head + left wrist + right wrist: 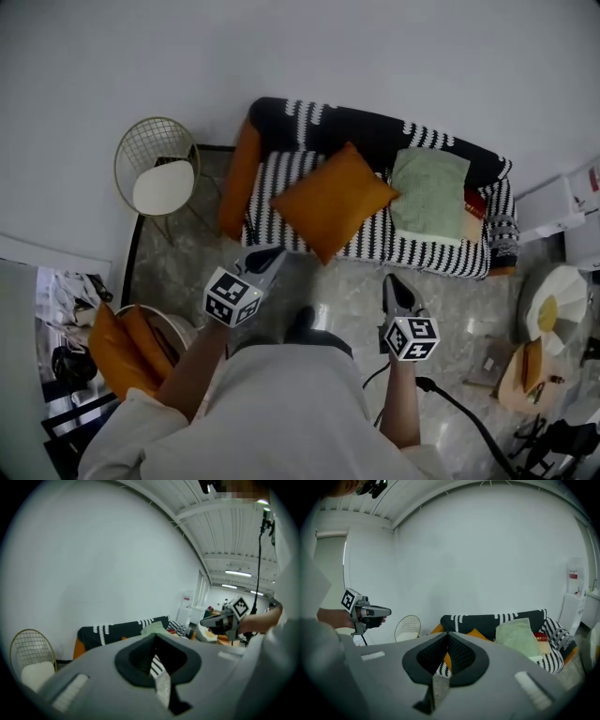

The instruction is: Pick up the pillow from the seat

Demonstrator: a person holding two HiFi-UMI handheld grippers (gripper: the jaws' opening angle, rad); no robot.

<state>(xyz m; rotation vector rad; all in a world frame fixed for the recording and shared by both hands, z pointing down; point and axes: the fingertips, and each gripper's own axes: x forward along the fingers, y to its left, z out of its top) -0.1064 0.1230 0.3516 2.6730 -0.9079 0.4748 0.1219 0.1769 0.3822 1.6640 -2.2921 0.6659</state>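
Two grippers pointed toward a black-and-white striped sofa (370, 131), well short of it and touching nothing. The left gripper (270, 253) had its jaws pressed together with nothing between them; the right gripper (395, 283) likewise had its jaws pressed together and empty. The orange pillow (333, 199) rested on the sofa's seat, turned corner-up like a diamond. It lay ahead of the left jaws, a little past their tips in the head view, and ahead and to the left of the right jaws. A pale green pillow (429, 192) lay on the seat ahead of the right jaws, just beside the orange one. A round wire chair (141, 141) stood off to the left of the left jaws.
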